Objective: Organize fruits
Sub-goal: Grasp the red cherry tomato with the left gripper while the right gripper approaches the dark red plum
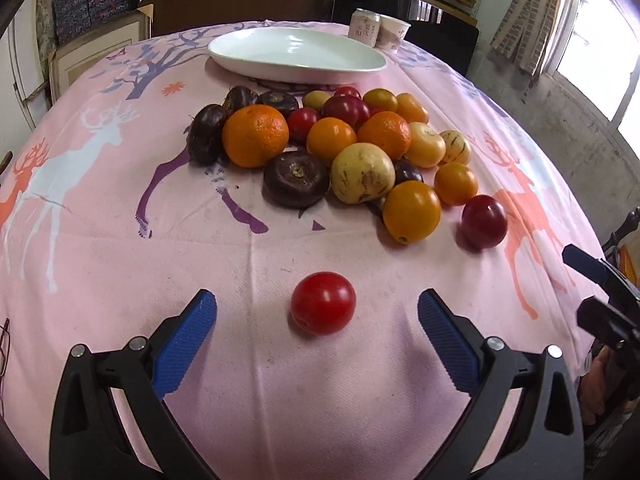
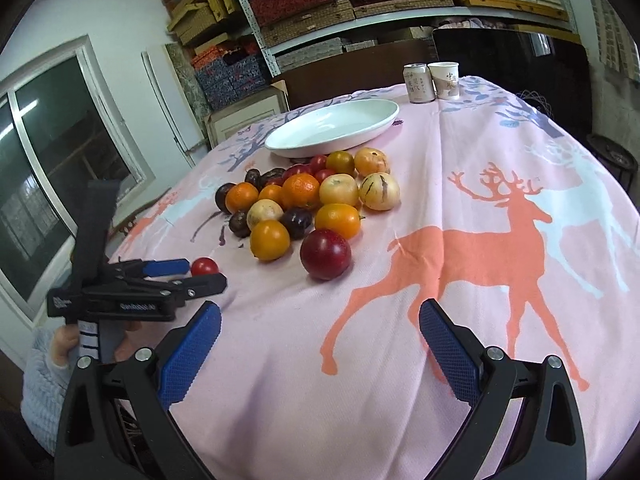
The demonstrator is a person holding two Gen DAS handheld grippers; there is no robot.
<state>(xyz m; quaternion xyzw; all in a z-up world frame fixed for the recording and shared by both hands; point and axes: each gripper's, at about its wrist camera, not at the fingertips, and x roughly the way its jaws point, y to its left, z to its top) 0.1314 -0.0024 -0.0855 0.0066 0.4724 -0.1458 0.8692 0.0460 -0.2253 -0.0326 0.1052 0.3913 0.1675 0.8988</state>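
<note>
A pile of mixed fruit (image 1: 340, 148) lies on the pink deer-print cloth: oranges, red and yellow tomatoes, pale striped melons and dark purple fruits. A white oval plate (image 1: 296, 54) stands empty behind the pile. One red tomato (image 1: 323, 303) lies apart at the near side, right between the blue pads of my open left gripper (image 1: 317, 316), untouched. In the right wrist view that tomato (image 2: 204, 267) shows beside the left gripper (image 2: 188, 272). My right gripper (image 2: 320, 328) is open over bare cloth, with a dark red plum (image 2: 326, 254) ahead of it.
A drink can (image 2: 418, 82) and a paper cup (image 2: 446, 79) stand at the table's far edge behind the plate. Shelves of boxes (image 2: 320, 8) line the back wall. A person's hand and pale blue sleeve (image 2: 44, 380) hold the left gripper's handle.
</note>
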